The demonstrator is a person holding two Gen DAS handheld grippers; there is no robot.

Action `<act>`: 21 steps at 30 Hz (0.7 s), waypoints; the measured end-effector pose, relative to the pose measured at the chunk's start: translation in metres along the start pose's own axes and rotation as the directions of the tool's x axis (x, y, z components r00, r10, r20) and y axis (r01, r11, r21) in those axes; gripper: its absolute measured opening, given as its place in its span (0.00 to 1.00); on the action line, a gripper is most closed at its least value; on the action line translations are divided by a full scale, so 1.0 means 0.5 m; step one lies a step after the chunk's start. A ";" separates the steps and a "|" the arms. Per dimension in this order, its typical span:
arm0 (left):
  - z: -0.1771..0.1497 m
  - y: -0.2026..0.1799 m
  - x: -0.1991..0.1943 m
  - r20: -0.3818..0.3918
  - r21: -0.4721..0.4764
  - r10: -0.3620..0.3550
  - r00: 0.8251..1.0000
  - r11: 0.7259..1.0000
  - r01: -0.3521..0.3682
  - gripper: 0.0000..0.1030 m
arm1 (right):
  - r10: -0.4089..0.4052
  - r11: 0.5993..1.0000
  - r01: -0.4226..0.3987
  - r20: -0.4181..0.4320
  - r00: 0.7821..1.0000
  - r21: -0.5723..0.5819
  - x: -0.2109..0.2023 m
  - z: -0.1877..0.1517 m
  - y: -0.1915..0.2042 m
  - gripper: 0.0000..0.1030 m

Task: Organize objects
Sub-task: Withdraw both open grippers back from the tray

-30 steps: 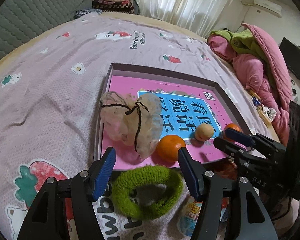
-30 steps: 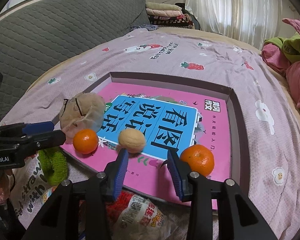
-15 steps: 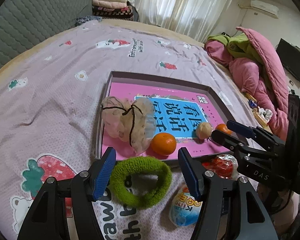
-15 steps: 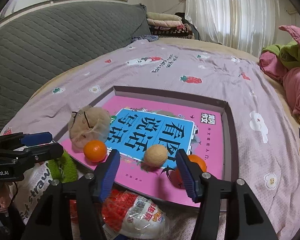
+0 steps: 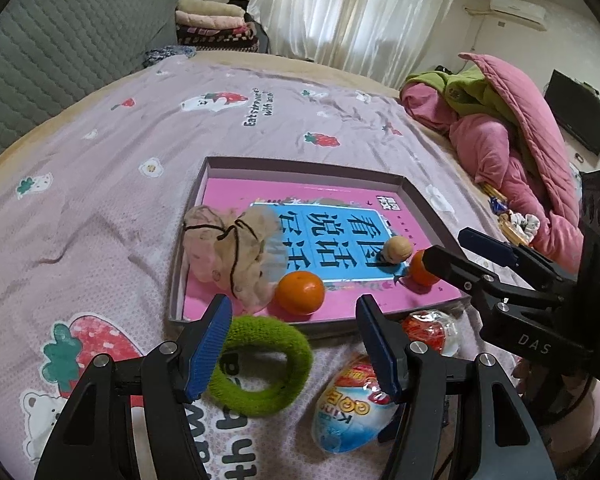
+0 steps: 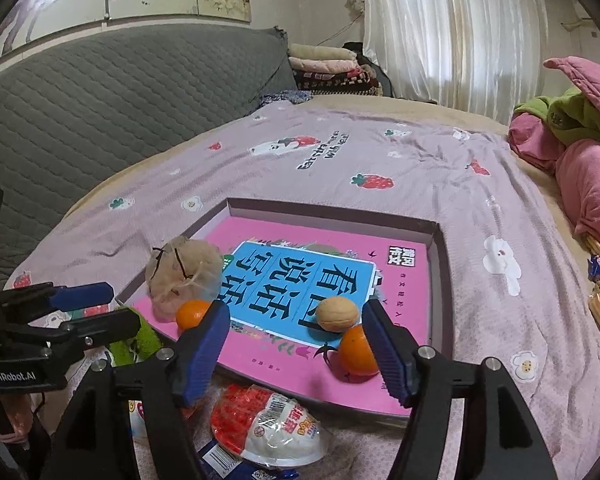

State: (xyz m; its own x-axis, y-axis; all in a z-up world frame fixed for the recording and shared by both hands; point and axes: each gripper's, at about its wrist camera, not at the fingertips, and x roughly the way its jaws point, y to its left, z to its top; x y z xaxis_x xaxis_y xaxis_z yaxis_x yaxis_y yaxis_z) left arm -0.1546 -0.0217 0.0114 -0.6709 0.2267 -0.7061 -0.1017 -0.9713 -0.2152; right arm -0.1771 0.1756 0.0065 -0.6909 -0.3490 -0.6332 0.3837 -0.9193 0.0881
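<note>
Left gripper (image 5: 294, 338) wide open, empty, hovering over green knitted ring (image 5: 262, 366) on the bedspread (image 5: 100, 184); right gripper (image 6: 296, 350) also spread wide, holding nothing, above red-and-white snack packet (image 6: 266, 426). Looks like the pick step: next calls for lowering and closing on ring or packet, then moving it into the shallow box (image 5: 292, 164). Box holds pink book (image 6: 400, 284), net pouch (image 5: 232, 248), two tangerines (image 5: 300, 293), a walnut (image 6: 336, 314); egg-shaped Kinder toy (image 5: 350, 412) lies outside
</note>
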 end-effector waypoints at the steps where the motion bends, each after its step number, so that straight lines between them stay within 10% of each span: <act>1: 0.001 -0.003 0.000 0.001 0.003 0.002 1.000 1.000 -0.002 0.64 | -0.003 1.000 0.003 0.002 1.000 0.001 -0.002 0.000 -0.002 0.67; 21: 0.007 -0.053 -0.036 0.042 0.028 0.008 0.999 1.000 -0.010 0.64 | -0.013 1.000 0.011 0.074 0.997 0.029 -0.077 -0.003 -0.033 0.72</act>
State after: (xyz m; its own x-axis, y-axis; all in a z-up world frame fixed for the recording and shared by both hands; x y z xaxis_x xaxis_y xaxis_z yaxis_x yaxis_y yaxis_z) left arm -0.1425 -0.0004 0.0322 -0.7018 0.2154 -0.6790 -0.1161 -0.9750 -0.1893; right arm -0.1559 0.2046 0.0282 -0.7396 -0.3492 -0.5754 0.3577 -0.9281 0.1034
